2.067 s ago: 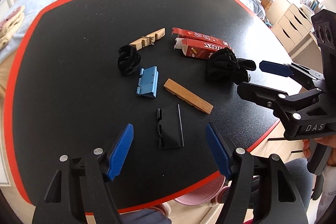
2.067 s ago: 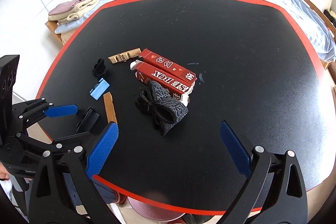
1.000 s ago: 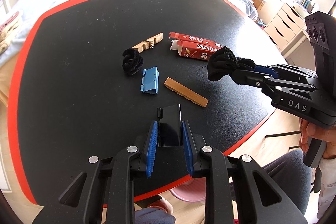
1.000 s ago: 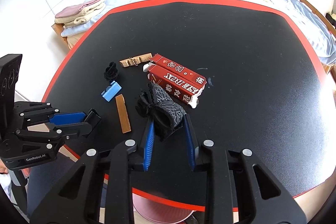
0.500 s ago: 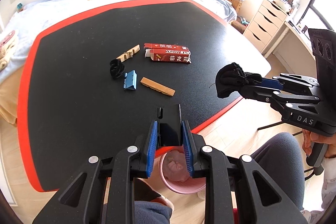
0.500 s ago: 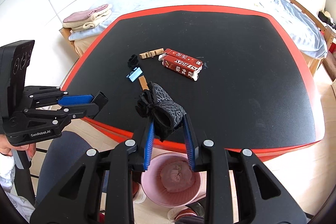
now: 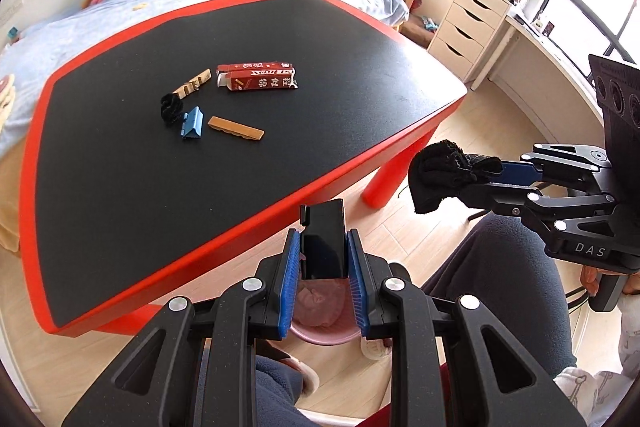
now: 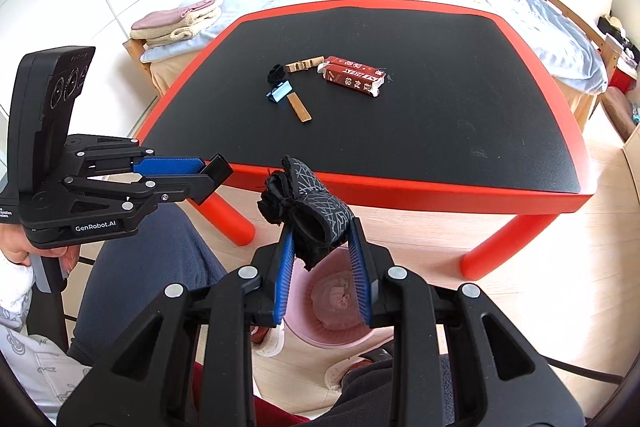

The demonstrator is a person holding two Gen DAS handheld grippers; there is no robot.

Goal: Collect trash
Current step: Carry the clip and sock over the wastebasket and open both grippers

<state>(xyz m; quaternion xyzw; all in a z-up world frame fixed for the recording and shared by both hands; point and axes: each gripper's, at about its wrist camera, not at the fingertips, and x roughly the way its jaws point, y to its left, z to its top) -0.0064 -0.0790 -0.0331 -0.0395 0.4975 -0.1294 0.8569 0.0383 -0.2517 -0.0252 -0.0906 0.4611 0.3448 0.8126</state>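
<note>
1. Since the earlier frames both grippers have come off the worktop with their loads and now hang past its near red edge, over the floor.
2. Left gripper: jaws pinching the black clip, which stands up between the pads, long axis pointing away along the fingers.
3. Right gripper: jaws pinching the black cloth bundle, which bulges out ahead of the tips.
4. The pink bin lies straight beneath both pairs of jaws, so the drop likely needs only a release. Neither hand is clearly nearer.
5. Beyond the jaws, on the worktop and well apart from both: wooden strip, blue clip, black scrunchie, clothespin half, red box, not yet collected.
</note>
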